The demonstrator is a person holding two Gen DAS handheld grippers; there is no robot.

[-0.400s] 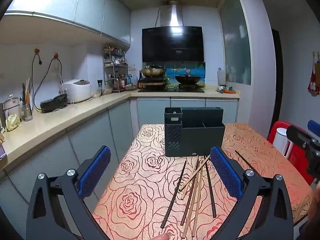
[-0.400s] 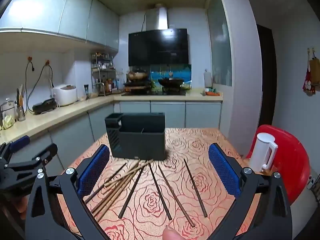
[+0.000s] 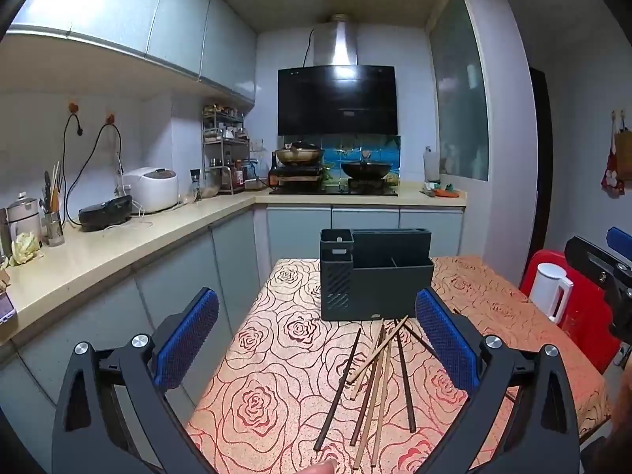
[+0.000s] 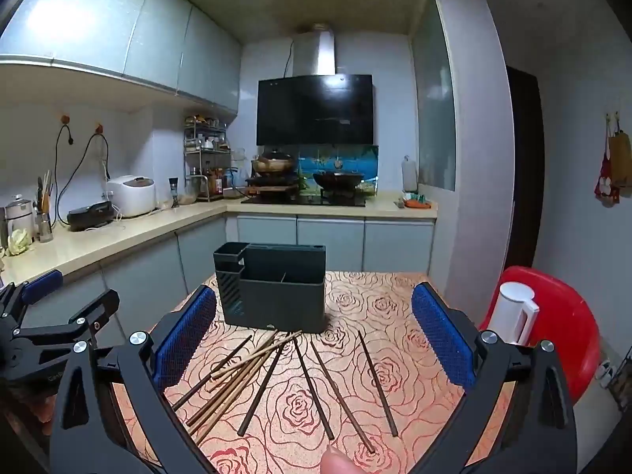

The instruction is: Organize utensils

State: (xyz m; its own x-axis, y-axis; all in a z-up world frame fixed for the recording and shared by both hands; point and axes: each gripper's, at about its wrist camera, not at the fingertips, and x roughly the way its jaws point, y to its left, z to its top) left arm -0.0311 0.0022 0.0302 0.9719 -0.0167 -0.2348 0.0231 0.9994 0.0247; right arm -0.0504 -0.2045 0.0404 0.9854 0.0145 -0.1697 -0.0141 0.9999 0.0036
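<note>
chopsticks (image 4: 276,379): loose scatter on rose-patterned surface (image 4: 395,316), just in front of dark utensil caddy (image 4: 276,288); paler wooden ones crossed in a heap toward the left, dark ones fanned out singly toward the right. none in the caddy yet, so far as visible.

utensil caddy: upright, mid-surface, tall slotted compartment at its left end, wider divided bin beside it; interior mostly hidden.

left tool (image 3: 316,339): jaws wide, nothing between blue pads, held above near edge of surface, aimed slightly down toward heap of chopsticks (image 3: 375,375) and caddy (image 3: 375,276).

right tool (image 4: 314,339): jaws wide, empty, hovering over the fanned dark sticks, touching none.

change against the view a moment earlier: almost none. framing of both views near identical, chopsticks in same lay, jaws at same full spread. judged: task at its very start, both tools poised, no stick picked.

next step, judged: descent onto a single dark stick, apart from the rest and easier to pinch than the crossed heap.

bystanders: white kettle (image 4: 513,312) on red chair (image 4: 568,324), right of surface, well apart from the work.
</note>
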